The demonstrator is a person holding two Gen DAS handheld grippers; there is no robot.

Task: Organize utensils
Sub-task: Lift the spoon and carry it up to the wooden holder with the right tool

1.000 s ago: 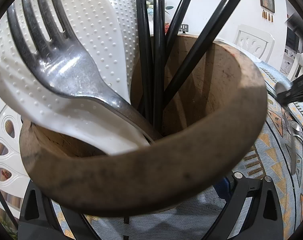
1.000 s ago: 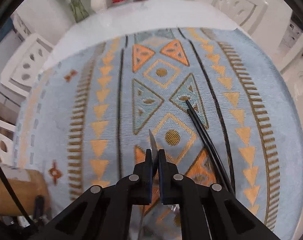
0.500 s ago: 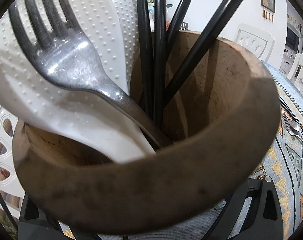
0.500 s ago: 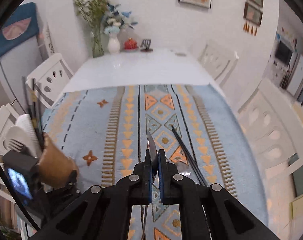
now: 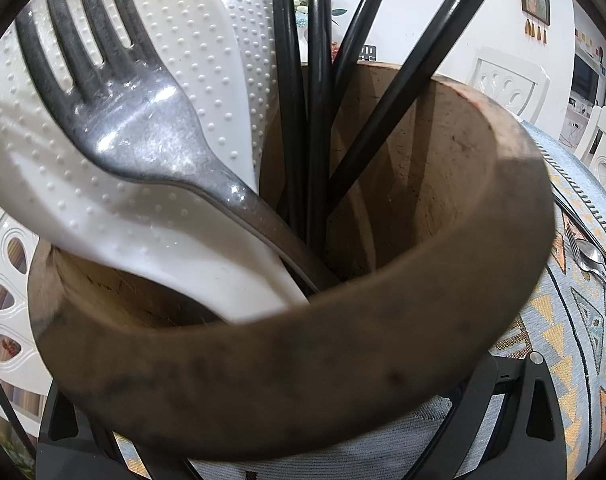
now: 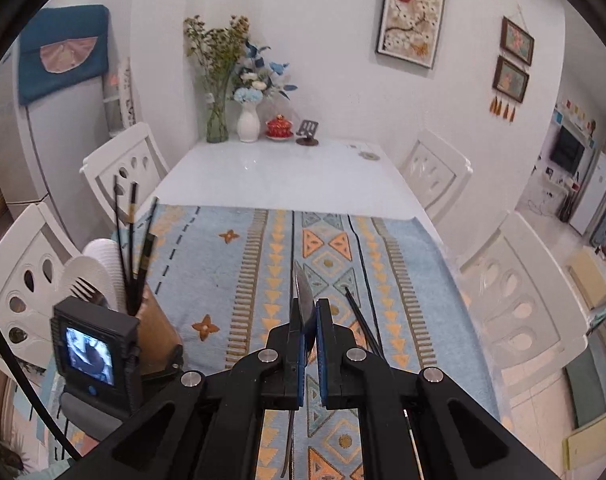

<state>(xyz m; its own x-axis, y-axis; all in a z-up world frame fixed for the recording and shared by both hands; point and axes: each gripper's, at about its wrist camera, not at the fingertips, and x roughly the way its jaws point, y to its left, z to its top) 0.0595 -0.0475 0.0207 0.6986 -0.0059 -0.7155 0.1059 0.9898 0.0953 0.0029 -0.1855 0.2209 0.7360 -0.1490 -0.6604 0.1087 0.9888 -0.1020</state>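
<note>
The right gripper (image 6: pixel 311 316) was squeezed tight on a knife (image 6: pixel 303 292). The blade stuck out past the fingertips and pointed away, and the thin handle end hung down under the gripper. The gripper was up in the air above the blue patterned cloth (image 6: pixel 243 264) on the table (image 6: pixel 271 172).

A pair of black chopsticks (image 6: pixel 363 326) lay on the cloth just to the right of the gripper.

A brown wooden cup (image 5: pixel 303 368) filled the left wrist view. The two arms of the left gripper (image 5: pixel 311 468) stood far apart, one on each side of the cup. I could not tell if the fingers pressed on it, because the cup hid them.

Inside the cup stood a metal fork (image 5: pixel 143 120), two white bumpy spoons (image 5: pixel 207 40) and four black chopsticks (image 5: pixel 319 92). The fork leaned on the front spoon.

More silver cutlery (image 5: pixel 587 256) lay on the cloth at the right edge of the left view.

White chairs (image 6: pixel 435 172) stood around the table, and vases with flowers (image 6: pixel 249 120) stood at the far end by the wall.
</note>
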